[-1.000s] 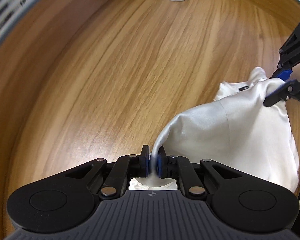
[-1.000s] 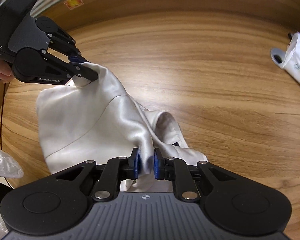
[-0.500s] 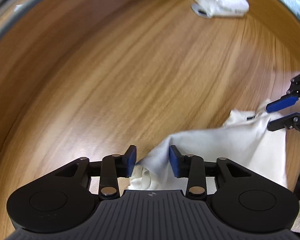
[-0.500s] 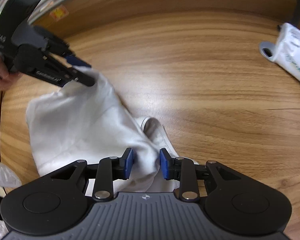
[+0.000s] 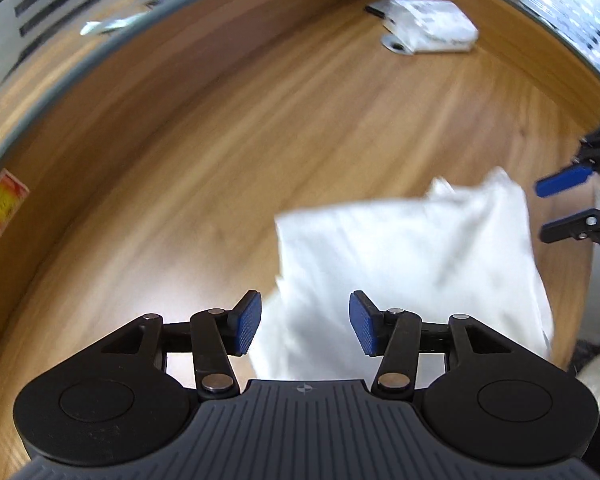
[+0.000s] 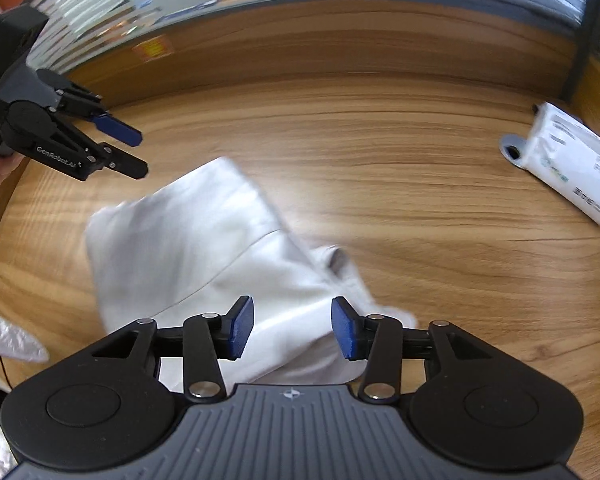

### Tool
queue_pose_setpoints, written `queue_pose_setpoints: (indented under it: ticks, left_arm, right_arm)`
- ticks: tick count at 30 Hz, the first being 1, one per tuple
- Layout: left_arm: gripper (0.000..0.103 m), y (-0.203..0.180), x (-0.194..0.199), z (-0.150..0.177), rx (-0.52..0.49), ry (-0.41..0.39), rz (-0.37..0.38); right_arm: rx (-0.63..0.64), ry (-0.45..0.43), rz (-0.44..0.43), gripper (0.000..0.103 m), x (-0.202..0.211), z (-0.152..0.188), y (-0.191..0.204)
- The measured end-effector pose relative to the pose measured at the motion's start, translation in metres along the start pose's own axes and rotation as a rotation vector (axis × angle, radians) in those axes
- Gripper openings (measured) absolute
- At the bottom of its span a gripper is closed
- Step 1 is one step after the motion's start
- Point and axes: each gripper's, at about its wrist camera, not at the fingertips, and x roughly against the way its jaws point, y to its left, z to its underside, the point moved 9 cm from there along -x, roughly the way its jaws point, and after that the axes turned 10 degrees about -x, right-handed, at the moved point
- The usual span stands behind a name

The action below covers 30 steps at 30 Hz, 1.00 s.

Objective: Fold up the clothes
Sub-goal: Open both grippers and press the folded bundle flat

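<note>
The left gripper (image 5: pixel 305 328) and right gripper (image 6: pixel 292 328) had just been opening; their ribbed blue pads (image 6: pixel 240 330) stood parted, pressing on nothing. Below them the white garment (image 6: pixel 204 256), smooth and satiny, lay loosely folded on the wood-grain table (image 6: pixel 420 208). Well beyond the garment sat a white printed packet (image 6: pixel 572 168).
</note>
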Motion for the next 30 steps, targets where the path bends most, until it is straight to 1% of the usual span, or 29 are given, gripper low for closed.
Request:
queue_pose_setpoints:
  ticks: [2, 5, 7, 9, 10, 13, 19, 21, 24, 30]
  left_arm:
    - [0.052, -0.012, 0.000, 0.012, -0.027, 0.007, 0.014]
    - [0.052, -0.028, -0.003, 0.027, -0.066, 0.019, 0.025]
    - [0.052, -0.034, -0.005, 0.035, -0.083, 0.027, 0.024]
    - [0.052, -0.037, -0.009, 0.040, -0.088, 0.031, 0.015]
    - [0.052, -0.036, -0.011, 0.044, -0.079, 0.035, 0.012]
    - [0.052, -0.030, -0.017, 0.052, -0.044, 0.040, 0.003]
    - [0.053, -0.022, -0.038, 0.062, 0.062, 0.048, 0.005]
    - [0.056, -0.022, -0.044, 0.064, 0.090, 0.045, 0.006]
    - [0.058, -0.022, -0.046, 0.065, 0.124, 0.035, -0.006]
    - [0.058, -0.020, -0.036, 0.067, 0.224, -0.010, -0.029]
  right_arm:
    - [0.026, 0.008, 0.002, 0.057, -0.003, 0.008, 0.015]
    - [0.065, 0.017, 0.010, 0.057, -0.011, 0.023, 0.036]
    - [0.074, 0.020, 0.018, 0.058, -0.015, 0.027, 0.042]
    - [0.103, 0.012, 0.036, 0.061, -0.021, 0.035, 0.052]
    - [0.110, 0.009, 0.042, 0.065, -0.023, 0.038, 0.055]
    - [0.115, 0.009, 0.057, 0.065, -0.032, 0.046, 0.056]
    - [0.115, 0.030, 0.116, 0.065, -0.048, 0.063, 0.041]
    - [0.096, 0.033, 0.107, 0.067, -0.050, 0.067, 0.036]
    - [0.066, 0.041, 0.092, 0.068, -0.055, 0.068, 0.031]
    - [0.108, 0.048, 0.081, 0.068, -0.054, 0.067, 0.037]
